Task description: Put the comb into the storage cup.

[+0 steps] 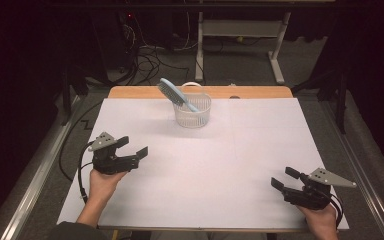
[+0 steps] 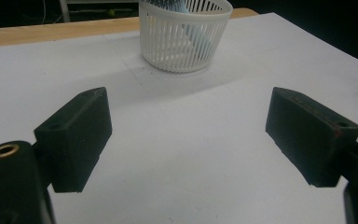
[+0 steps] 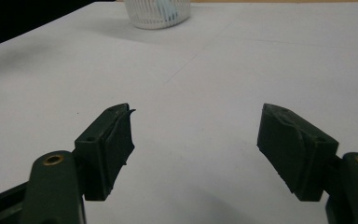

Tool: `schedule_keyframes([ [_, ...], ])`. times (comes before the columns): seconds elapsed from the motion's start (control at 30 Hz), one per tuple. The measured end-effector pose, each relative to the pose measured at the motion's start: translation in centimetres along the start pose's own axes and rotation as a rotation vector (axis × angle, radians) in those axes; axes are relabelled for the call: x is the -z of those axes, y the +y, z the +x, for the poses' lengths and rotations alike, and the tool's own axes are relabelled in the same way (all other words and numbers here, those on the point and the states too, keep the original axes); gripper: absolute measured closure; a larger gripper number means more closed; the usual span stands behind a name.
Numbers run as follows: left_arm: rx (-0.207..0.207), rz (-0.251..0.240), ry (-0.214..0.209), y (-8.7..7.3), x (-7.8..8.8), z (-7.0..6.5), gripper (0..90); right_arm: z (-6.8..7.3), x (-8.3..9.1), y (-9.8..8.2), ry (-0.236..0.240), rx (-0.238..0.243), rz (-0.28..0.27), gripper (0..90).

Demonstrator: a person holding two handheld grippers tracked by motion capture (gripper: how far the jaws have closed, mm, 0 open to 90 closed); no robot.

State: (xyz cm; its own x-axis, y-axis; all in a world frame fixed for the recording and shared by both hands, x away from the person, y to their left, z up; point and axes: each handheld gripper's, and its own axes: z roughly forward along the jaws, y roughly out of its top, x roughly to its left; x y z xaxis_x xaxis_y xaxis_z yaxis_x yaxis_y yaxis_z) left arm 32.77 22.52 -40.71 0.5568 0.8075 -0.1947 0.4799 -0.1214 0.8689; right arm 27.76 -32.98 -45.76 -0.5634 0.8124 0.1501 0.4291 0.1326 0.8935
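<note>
A white slatted basket stands upright at the far middle of the white-covered table. A light blue brush leans in it, its head sticking out up and to the left. The left gripper view has the basket ahead, with the brush handle behind the slats. My left gripper hovers open at the table's left, nothing between its jaws. My right gripper rests open near the front right corner, also holding nothing. The basket's base sits far off in the right gripper view.
A bare wooden strip runs along the table's far edge behind the basket. Beyond it are a white desk frame and cables on the floor. Metal rails flank the table on both sides.
</note>
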Motion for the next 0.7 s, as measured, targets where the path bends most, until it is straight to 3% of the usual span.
schedule_keyframes([
  [0.7,0.004,-0.002,0.016,-1.2,1.0,0.1,13.8,0.0,0.0,0.0,0.002,0.0,0.002,27.0],
])
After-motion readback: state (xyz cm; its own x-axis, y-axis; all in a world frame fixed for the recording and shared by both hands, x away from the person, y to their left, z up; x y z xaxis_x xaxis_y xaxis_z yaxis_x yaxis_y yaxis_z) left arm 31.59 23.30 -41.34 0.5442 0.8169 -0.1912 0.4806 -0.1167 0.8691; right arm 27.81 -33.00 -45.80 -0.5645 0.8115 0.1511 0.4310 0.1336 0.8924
